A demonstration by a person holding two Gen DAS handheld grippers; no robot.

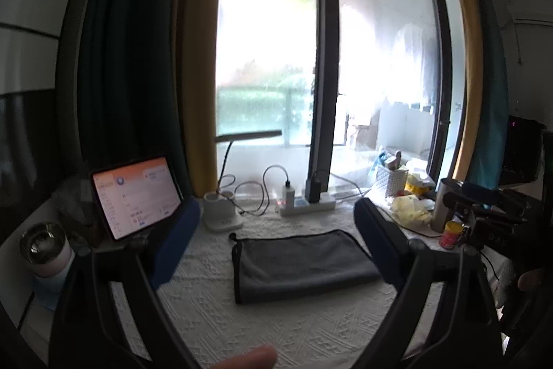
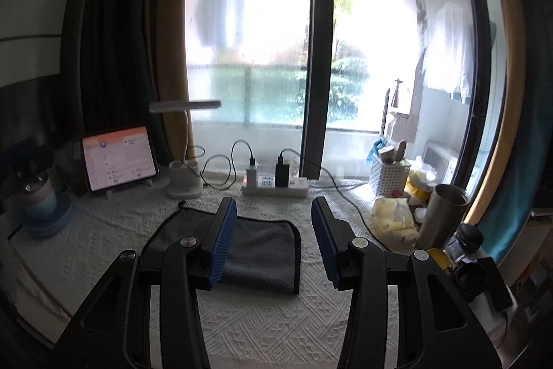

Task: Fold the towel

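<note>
A grey towel (image 1: 304,265) with black edging lies folded flat on the white textured tablecloth (image 1: 262,327). In the left wrist view my left gripper (image 1: 276,206) is open and empty, held above and in front of the towel, with its blue pads wide apart. In the right wrist view the towel (image 2: 259,251) lies just past my right gripper (image 2: 273,206), which is open and empty; its left finger (image 2: 221,244) hides part of the towel. The right gripper also shows at the right edge of the left wrist view (image 1: 484,213).
At the table's back stand a tablet (image 2: 117,158), a white desk lamp (image 2: 185,182), a power strip (image 2: 274,187) with chargers and cables. At the right are a white basket (image 2: 387,175), a steel tumbler (image 2: 442,217) and yellow packets. A cup (image 2: 38,196) stands at the left.
</note>
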